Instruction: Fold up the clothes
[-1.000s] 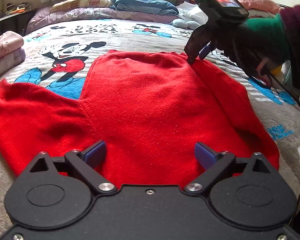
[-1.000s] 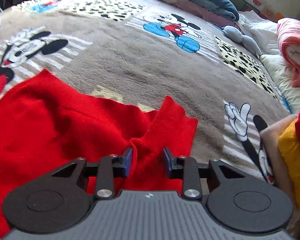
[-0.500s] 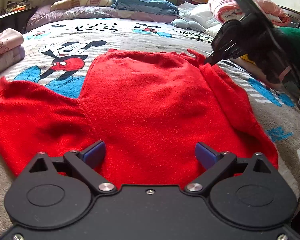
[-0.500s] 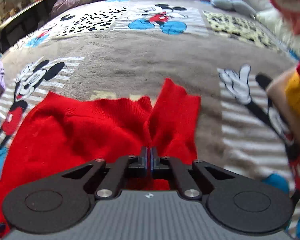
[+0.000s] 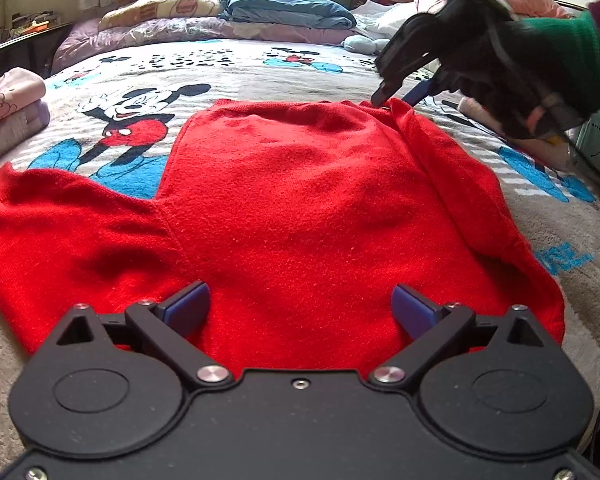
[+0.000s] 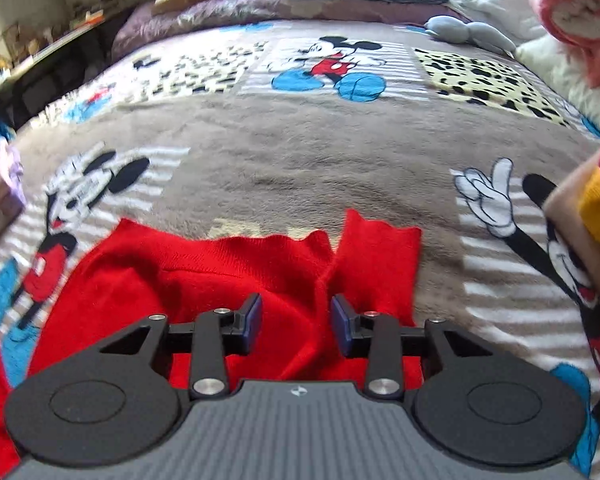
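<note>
We are working on one red sweater (image 5: 300, 200), which lies spread on the bed (image 6: 300, 152), on a blanket with cartoon mice, close to the near edge. Its body is flat. One sleeve reaches out toward the left edge of the bed. The other sleeve (image 5: 472, 184) lies along the right side of the body, and its cuff (image 6: 380, 248) ends beside the far hem of the sweater.

Our right gripper (image 6: 296, 324) is low over that far right corner of the sweater. Its jaws stand apart, with a ridge of red cloth between them but not pinched. Our left gripper (image 5: 300, 304) hangs above the near end of the sweater with its jaws spread wide and holds nothing.

We judge that the step in hand concerns the right sleeve: either it is being laid along the body, or it is about to be gripped again and carried over it. The pictures do not settle which.

The knit looks thick, soft and a little fuzzy, so any grip must take enough cloth, because a thin pinch may slip and pull wrinkles into the flat body.

At the edges of the bed lie folded clothes (image 5: 8, 116) and pillows.
</note>
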Motion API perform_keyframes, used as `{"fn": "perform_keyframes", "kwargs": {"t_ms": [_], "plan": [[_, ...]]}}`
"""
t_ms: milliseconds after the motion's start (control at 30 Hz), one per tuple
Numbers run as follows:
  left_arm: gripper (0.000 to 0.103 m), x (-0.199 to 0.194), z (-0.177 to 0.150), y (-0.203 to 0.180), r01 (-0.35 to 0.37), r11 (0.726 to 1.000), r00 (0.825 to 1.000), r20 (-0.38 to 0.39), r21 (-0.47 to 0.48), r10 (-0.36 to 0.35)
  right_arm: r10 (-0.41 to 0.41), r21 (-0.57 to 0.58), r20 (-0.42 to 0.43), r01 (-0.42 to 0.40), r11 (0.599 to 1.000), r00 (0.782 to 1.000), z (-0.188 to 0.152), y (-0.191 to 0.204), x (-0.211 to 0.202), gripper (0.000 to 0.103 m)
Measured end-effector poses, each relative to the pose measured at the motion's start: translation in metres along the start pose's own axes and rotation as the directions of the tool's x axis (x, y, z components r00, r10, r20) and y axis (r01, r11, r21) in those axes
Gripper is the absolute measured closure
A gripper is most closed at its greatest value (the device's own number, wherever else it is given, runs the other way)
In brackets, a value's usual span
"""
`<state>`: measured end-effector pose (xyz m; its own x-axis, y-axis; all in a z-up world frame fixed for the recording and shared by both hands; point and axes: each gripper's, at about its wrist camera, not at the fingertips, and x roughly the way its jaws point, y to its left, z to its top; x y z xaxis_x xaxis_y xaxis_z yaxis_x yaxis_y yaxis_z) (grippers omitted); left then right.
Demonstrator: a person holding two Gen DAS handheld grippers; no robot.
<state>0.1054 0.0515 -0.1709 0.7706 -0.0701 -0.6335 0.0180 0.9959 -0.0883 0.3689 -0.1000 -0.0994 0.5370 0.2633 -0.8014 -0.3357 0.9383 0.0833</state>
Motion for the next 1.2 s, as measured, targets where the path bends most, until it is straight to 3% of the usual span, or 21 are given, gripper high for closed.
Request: {"fn": "perform_keyframes", "kwargs": {"t_ms": [100,167,400,567,933,1100,1200], "plan": [[0.004,0.001,0.001,0.001,0.003,1.0,1.0,0.0,0.0,-0.003,-0.069,-0.045,-0.019,0.068,0.997,0.997,0.0,0.006,0.016,0.071],[0.004,0.001,0.001,0.001,0.005,1.0,1.0,0.0,0.002,-0.005,-0.071,-0.028,-0.027,0.071,0.997,0.997,-0.001,0.002,0.021,0.098],[0.004,0.002,0.0,-0.001,-0.004,1.0,1.0,0.002,0.012,0.004,-0.023,0.07,0.095,0.016,0.997,0.995,-0.011,-0.029,-0.02,0.098],[0.004,0.002,-0.002,-0.003,-0.016,1.0,1.0,0.011,0.027,0.016,0.02,0.208,0.212,-0.065,0.976,0.977,-0.029,-0.072,-0.071,0.098],[0.004,0.001,-0.007,-0.008,-0.047,0.998,0.998,0.036,0.047,0.046,0.035,0.467,0.386,-0.228,0.855,0.922,-0.122,-0.159,-0.134,0.098],[0.004,0.0,-0.011,-0.01,-0.059,0.997,0.997,0.05,0.054,0.056,0.017,0.542,0.404,-0.255,0.801,0.915,-0.156,-0.191,-0.137,0.098],[0.004,-0.001,-0.012,-0.012,-0.065,0.996,0.996,0.057,0.057,0.062,0.018,0.559,0.392,-0.254,0.789,0.92,-0.172,-0.203,-0.134,0.098]]}}
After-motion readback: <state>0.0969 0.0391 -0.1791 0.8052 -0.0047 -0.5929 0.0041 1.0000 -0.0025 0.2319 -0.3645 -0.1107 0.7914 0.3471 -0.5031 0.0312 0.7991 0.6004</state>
